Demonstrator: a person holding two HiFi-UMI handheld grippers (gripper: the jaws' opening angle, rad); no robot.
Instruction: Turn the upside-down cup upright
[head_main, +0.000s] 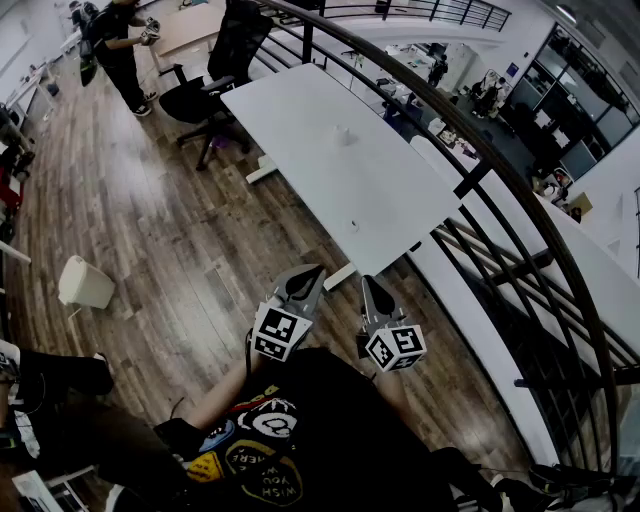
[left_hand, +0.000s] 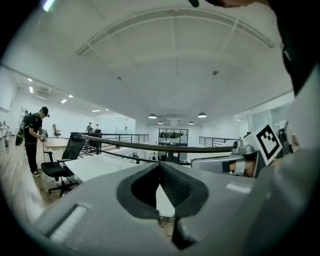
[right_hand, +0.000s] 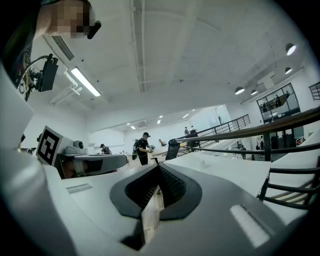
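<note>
approach step, nothing grasped yet. left tongs (head_main: 307, 274) were pressed together and empty, right tongs (head_main: 368, 284) the same, shut with nothing between them. both were held close to the wearer's chest, pointing roughly level toward the white desk (head_main: 300, 110). the cup (head_main: 343, 133), as i judged it, was the small pale thing standing out on the middle of the desk, well apart from both tongs; too small to tell whether its mouth faced down. a second tiny thing (head_main: 352, 226) sat nearer the desk's near end, couldn't tell what. task looked barely begun: next move called for walking across the wooden floor (head_main: 150, 230) up to the desk, spreading one pair of tongs and coming in at the cup's side so it could be pinched and rolled mouth up. writing: the black shirt (head_main: 330, 420) carried a print that read, upside down, something like "wish you were", rest not legible. the marker cubes (head_main: 280, 332) showed only black-and-white squares, no words. no brand seen on cup or desk.
</note>
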